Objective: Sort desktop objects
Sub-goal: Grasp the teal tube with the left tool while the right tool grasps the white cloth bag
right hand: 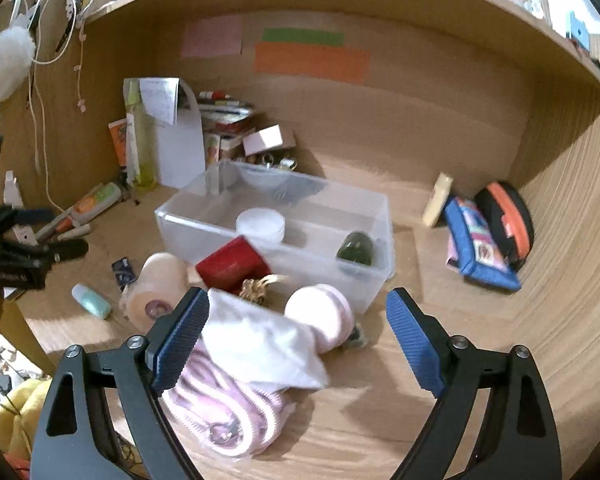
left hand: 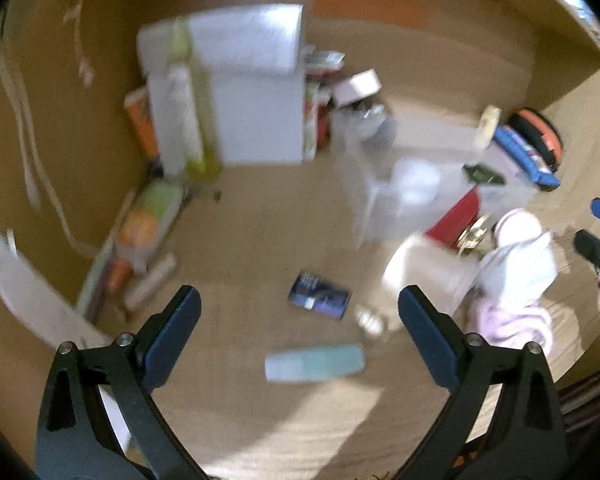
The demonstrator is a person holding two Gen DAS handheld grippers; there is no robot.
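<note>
My left gripper [left hand: 300,308] is open above the wooden desk, nothing between its fingers. Below it lie a dark blue packet [left hand: 319,296] and a pale teal tube [left hand: 315,362]; this view is blurred. My right gripper [right hand: 298,308] is open too, hovering over a white cloth [right hand: 260,344], a pink round case [right hand: 320,312] and a pink zipped pouch [right hand: 224,412], touching none. Beyond stands a clear plastic box [right hand: 188,220] holding a white jar [right hand: 260,224] and a green object [right hand: 356,250]. A red box [right hand: 232,266] and a beige roll [right hand: 160,284] lean in front of it.
Papers, books and a small pink-white carton [right hand: 262,140] crowd the back left corner. A blue pouch [right hand: 480,248] and an orange-black case [right hand: 508,216] lie at the right wall. Pens and a remote-like toy [right hand: 96,202] lie at the left. Cables hang on the left wall.
</note>
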